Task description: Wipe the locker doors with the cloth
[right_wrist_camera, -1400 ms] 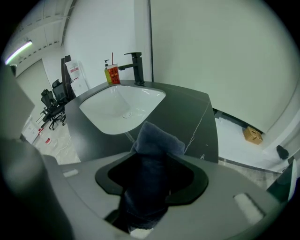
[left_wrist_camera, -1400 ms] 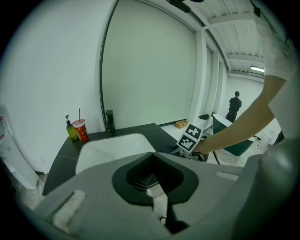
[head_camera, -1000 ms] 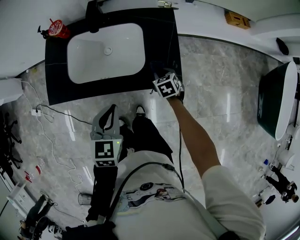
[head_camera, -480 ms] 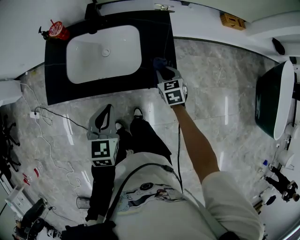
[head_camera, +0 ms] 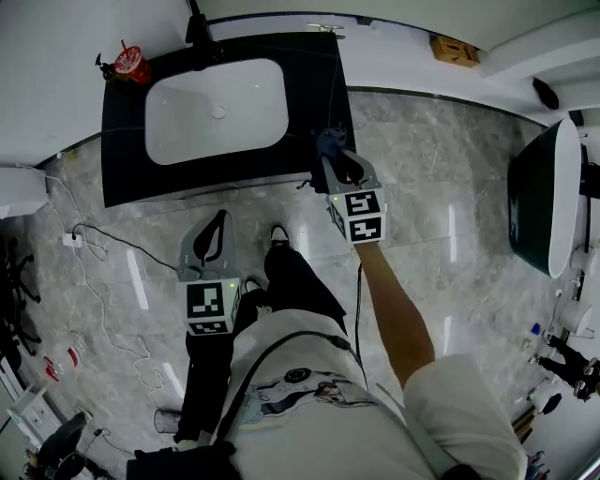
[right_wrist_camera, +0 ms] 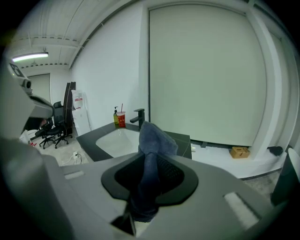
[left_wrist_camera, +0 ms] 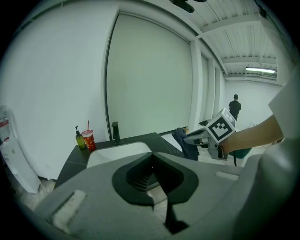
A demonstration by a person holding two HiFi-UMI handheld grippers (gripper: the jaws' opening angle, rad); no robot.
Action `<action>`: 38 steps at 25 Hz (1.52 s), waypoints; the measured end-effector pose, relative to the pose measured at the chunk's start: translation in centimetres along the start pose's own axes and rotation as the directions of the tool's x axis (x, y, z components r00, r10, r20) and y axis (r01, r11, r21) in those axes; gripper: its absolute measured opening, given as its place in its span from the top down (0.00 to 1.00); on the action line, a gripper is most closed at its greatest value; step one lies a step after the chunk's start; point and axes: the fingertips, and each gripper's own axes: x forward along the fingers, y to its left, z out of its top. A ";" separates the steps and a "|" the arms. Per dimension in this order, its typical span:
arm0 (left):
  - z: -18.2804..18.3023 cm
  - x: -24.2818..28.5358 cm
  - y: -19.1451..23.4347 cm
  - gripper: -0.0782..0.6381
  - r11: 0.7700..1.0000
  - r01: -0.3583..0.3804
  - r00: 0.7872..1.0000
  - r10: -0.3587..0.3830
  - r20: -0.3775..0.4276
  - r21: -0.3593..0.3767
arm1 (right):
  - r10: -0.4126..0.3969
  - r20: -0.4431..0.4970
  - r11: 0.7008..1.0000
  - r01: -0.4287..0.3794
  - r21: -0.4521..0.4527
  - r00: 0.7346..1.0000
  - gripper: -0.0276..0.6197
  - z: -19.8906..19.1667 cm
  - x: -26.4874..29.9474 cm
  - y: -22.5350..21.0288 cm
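Hanging in a bunched fold, the blue cloth [right_wrist_camera: 149,154] is pinched between the jaws of the right tool [head_camera: 335,164]. One end is seen rising past the tool's tips and the other end falls down through its opening. In the head view the cloth is held over the right front corner of the dark counter [head_camera: 122,178], just ahead of the tool. A white sink [head_camera: 216,112] is set into the counter, ahead of this tool and to its left. Beyond the sink a black faucet [head_camera: 199,28] is found at the back edge. A red cup [head_camera: 130,66] with a straw and a green soap bottle [left_wrist_camera: 79,139] are placed at the far left corner.

The left tool [head_camera: 221,220] is kept lower and nearer to the body, apart from the counter's front edge. Its jaws are pressed together and nothing is held between them.

Under both tools a grey marble floor [head_camera: 422,187] is seen. A white cable [head_camera: 94,272] is laid on it to the left of the left tool. A small cardboard box [head_camera: 455,49] is placed by the wall, ahead of the right tool and to its right.
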 end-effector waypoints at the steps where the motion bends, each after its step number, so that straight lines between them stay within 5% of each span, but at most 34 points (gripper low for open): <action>1: -0.1 -0.7 0.1 0.89 1.000 0.002 1.000 -0.002 0.008 0.000 | -0.007 0.019 1.000 0.007 0.003 1.000 0.83 0.5 -1.0 0.5; 13: -5.2 -12.1 1.5 0.89 1.000 0.013 0.998 -0.013 0.068 0.003 | -0.093 0.223 0.995 0.080 0.066 0.970 0.83 4.4 -13.3 8.5; 21: -8.1 -14.4 1.9 0.89 1.000 0.000 0.997 -0.001 0.077 0.007 | -0.102 0.271 0.995 0.095 0.037 0.957 0.83 2.9 -17.1 11.6; 28: -11.3 -10.8 0.9 0.89 0.999 -0.032 0.993 0.029 0.114 0.020 | -0.064 0.340 0.998 0.069 -0.002 0.938 0.83 -0.7 -16.3 10.8; 38: -23.2 -4.3 2.4 0.89 0.992 -0.127 0.981 0.124 0.148 0.013 | -0.038 0.392 0.996 0.064 -0.055 0.919 0.83 -11.9 -10.6 9.3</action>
